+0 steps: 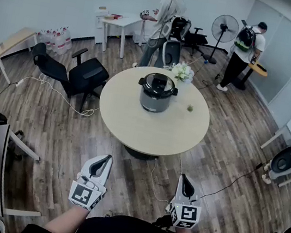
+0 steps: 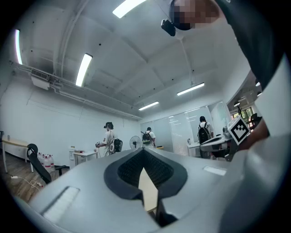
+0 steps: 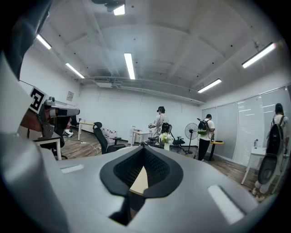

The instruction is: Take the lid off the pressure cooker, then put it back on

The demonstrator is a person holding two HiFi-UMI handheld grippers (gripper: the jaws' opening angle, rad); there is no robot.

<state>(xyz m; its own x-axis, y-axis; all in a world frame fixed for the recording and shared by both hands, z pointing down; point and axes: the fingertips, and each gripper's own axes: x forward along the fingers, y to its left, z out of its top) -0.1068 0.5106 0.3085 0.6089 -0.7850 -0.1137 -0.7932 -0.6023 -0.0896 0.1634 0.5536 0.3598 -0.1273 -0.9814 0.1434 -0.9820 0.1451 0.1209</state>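
Observation:
The grey pressure cooker stands on the round beige table, its black lid on top. Both grippers hang well short of the table's near edge, over the wood floor. My left gripper is shut with nothing in it; in its own view the left gripper has its jaws closed tip to tip. My right gripper is shut and empty too. From the right gripper view the right gripper hides the cooker behind its closed jaws.
A flower bunch and a small green thing sit on the table. A black office chair stands left of it. Two people stand at the far side, by a fan. Cables run across the floor.

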